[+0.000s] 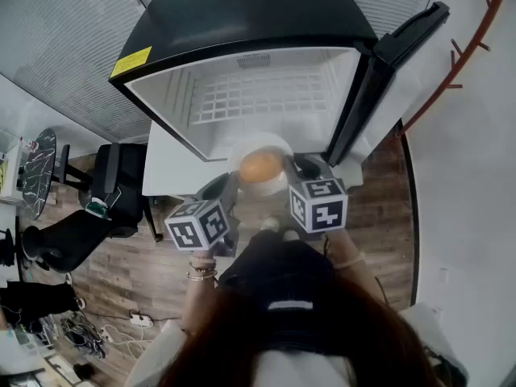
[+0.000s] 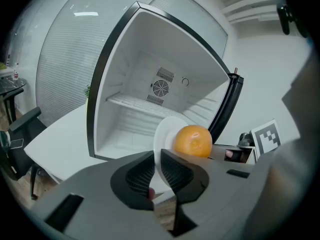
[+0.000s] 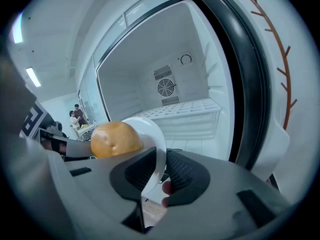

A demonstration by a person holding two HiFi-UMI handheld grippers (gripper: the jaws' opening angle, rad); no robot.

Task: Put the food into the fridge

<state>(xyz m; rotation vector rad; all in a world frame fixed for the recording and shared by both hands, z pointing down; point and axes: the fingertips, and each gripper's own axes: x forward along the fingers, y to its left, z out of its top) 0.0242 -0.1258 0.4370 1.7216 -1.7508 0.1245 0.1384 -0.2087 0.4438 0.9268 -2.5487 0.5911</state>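
An orange rests on a white plate that I hold between both grippers, just in front of the open mini fridge. My left gripper is shut on the plate's left rim. On the opposite rim my right gripper is shut too. The fridge's white inside holds only a wire shelf and a rear fan grille.
The fridge door stands open to the right, close beside my right gripper. The fridge sits on a white table. A black chair is at the left; a wall with a brown branch decoration is at the right.
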